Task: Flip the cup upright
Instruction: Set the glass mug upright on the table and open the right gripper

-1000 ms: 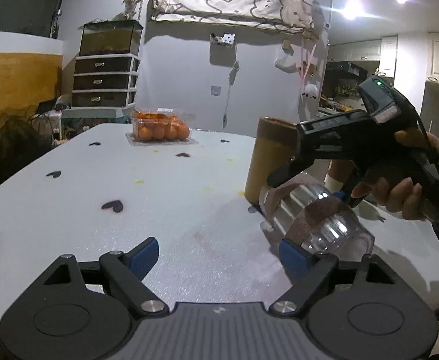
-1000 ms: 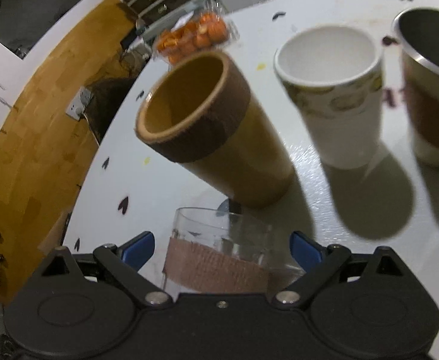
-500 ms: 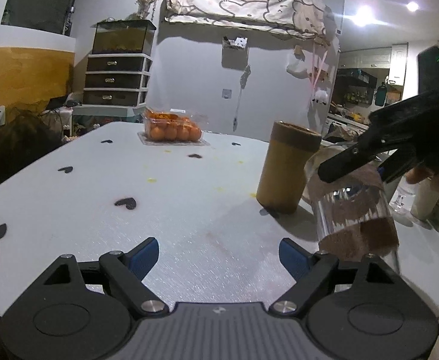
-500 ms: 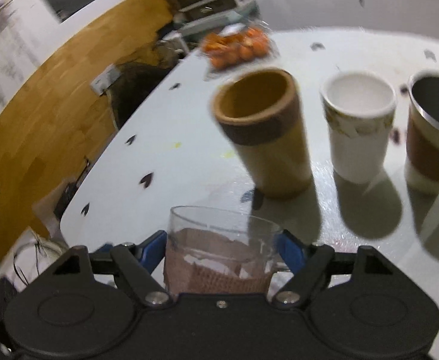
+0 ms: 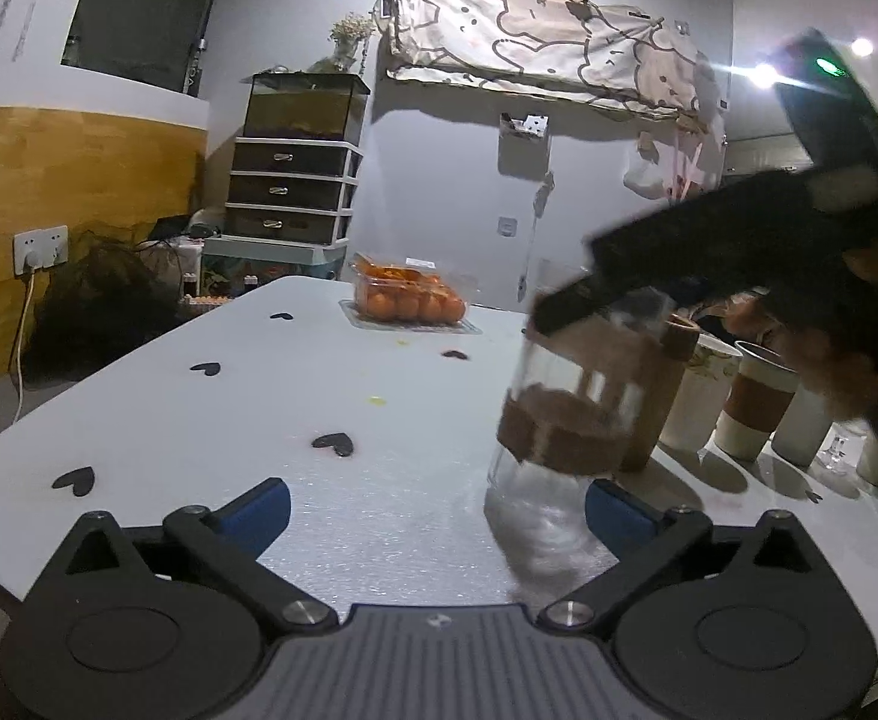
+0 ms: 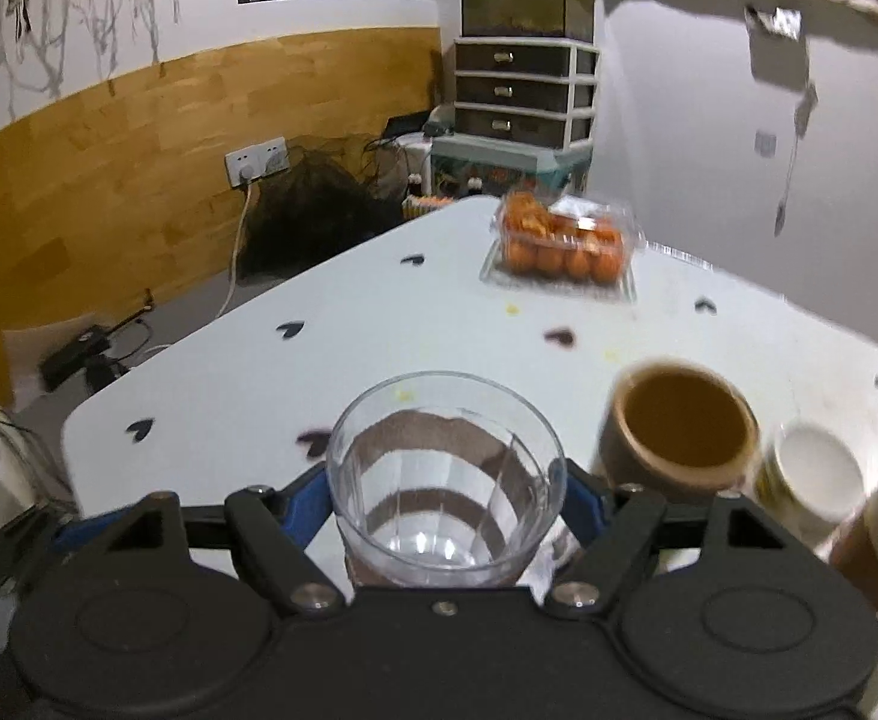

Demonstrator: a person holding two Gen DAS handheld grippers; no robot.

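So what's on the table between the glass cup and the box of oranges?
In the right wrist view, only bare white table with small dark heart stickers and yellow specks lies between the glass cup and the box of oranges.

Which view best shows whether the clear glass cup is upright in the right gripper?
The left wrist view: it shows the clear glass cup side-on, roughly upright, held by the right gripper. The right wrist view only looks down into its open mouth.
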